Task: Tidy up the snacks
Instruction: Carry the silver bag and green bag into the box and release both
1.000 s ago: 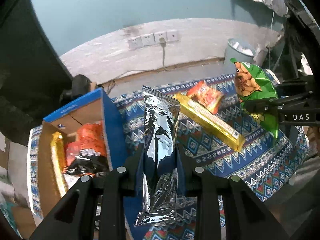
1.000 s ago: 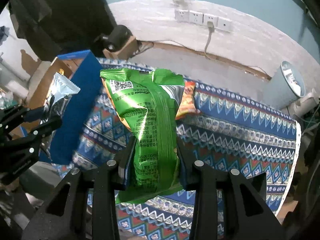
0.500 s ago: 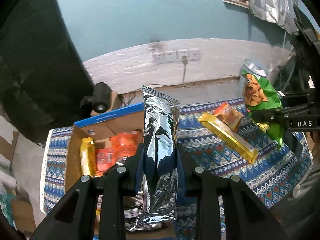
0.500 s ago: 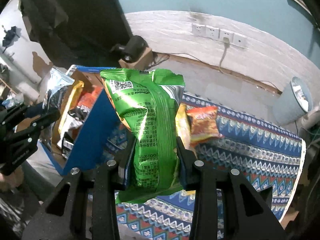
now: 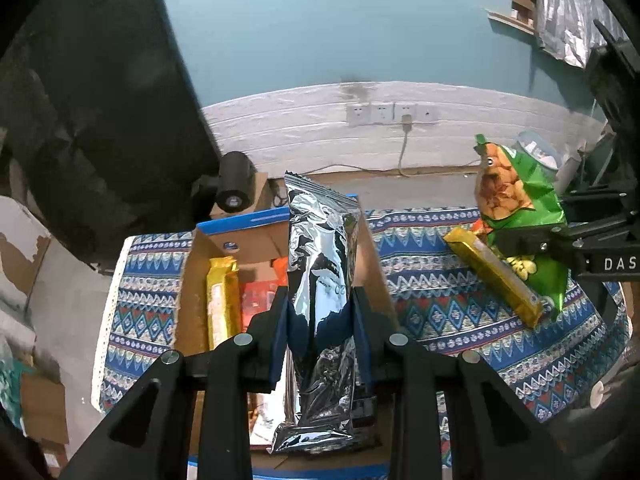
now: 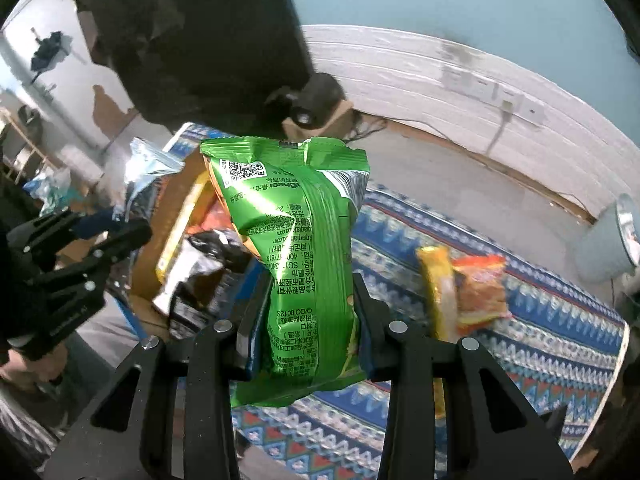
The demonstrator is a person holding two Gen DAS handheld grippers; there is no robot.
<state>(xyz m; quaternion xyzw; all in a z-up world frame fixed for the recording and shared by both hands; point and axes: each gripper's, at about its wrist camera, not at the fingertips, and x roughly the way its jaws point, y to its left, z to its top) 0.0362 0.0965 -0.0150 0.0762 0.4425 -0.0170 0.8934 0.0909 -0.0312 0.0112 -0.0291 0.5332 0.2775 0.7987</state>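
My left gripper (image 5: 320,304) is shut on a silver foil packet (image 5: 322,280) and holds it upright over the open cardboard box (image 5: 192,280). The box holds a yellow bar (image 5: 220,304) and orange and black packets. My right gripper (image 6: 310,300) is shut on a green snack bag (image 6: 296,248), held above the patterned cloth (image 6: 540,340) near the box's right wall. The green bag also shows in the left wrist view (image 5: 516,208). A long yellow bar (image 5: 494,276) and an orange packet (image 6: 480,292) lie on the cloth.
The cloth-covered table (image 5: 440,300) stands before a white and teal wall with sockets (image 5: 390,114). A black camera (image 5: 234,188) sits on a small carton behind the box. A grey bin (image 6: 616,240) stands at the right.
Both grippers moved left with their packets. The silver packet went from over the cloth to over the box. The green bag came close to the box.
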